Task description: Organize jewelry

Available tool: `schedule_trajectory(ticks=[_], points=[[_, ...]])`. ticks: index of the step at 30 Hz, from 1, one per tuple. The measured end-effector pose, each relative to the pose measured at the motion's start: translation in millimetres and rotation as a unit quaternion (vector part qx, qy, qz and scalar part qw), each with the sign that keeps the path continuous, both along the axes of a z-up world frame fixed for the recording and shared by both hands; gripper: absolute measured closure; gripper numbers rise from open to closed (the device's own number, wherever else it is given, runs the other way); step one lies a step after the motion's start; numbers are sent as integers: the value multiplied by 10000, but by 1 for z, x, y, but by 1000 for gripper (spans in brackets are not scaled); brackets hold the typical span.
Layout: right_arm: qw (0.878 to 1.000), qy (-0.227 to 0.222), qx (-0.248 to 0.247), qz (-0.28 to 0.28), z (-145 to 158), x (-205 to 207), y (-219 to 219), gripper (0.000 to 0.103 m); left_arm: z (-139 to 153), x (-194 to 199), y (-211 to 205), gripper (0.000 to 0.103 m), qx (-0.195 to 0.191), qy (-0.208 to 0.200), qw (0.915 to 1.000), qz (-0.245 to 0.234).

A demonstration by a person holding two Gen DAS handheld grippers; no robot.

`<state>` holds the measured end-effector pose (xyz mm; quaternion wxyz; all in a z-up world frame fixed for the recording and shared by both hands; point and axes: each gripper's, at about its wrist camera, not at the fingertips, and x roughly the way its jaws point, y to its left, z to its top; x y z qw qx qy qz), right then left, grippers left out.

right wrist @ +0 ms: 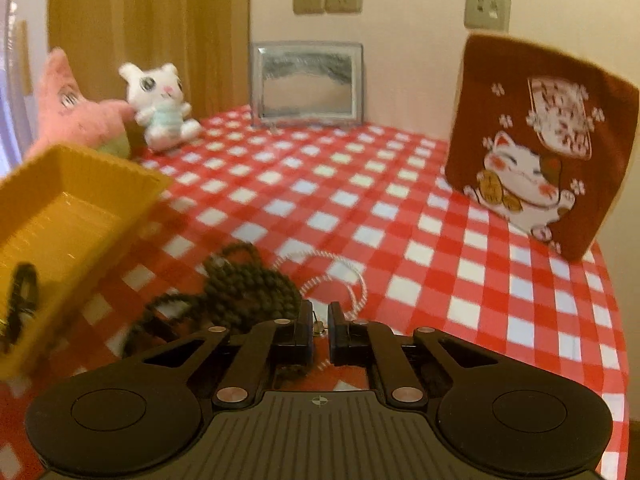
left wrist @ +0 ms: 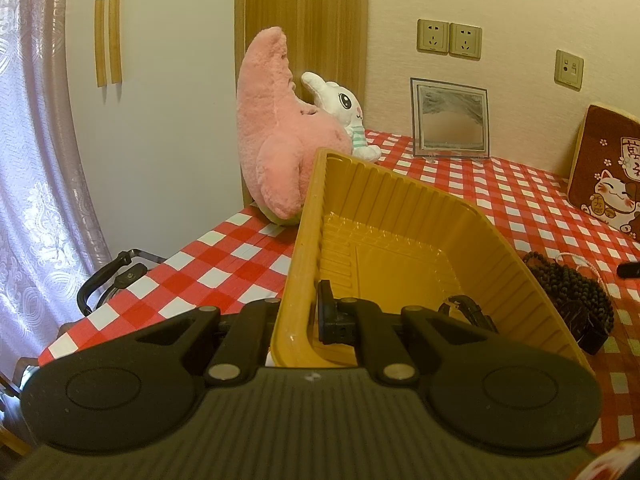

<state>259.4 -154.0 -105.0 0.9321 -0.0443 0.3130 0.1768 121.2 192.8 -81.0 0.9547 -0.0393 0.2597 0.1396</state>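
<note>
My left gripper [left wrist: 298, 320] is shut on the near left wall of a yellow plastic tray [left wrist: 400, 236] and holds it tilted. A black watch [left wrist: 468, 310] lies inside the tray at its near end. Beside the tray on the checked cloth lie a dark bead necklace [left wrist: 568, 280], a second black watch [left wrist: 588, 326] and a white cord bracelet [left wrist: 580, 260]. In the right wrist view the tray [right wrist: 76, 208] is at the left, the beads [right wrist: 248, 284] and white cord [right wrist: 340, 280] lie just ahead of my right gripper [right wrist: 320, 316], whose jaws stand slightly apart with a small metal piece between them.
A pink plush [left wrist: 276, 132] and a white plush [left wrist: 348, 116] stand at the back left. A framed mirror [left wrist: 450, 124] leans against the wall. A brown lucky-cat cushion [right wrist: 536, 144] stands at the right. The table edge [left wrist: 132, 280] runs along the left, with a chair below.
</note>
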Motion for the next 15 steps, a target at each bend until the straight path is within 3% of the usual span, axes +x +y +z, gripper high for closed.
schedule_trajectory(ticks=[7,15], points=[[9948,-168,690,727,42,-22,32,96,0,0,0,97,4,-1,10000,0],[9695,286,1477,1935,58,-47,108,96,1,0,0,97,-25,-9,10000,24]])
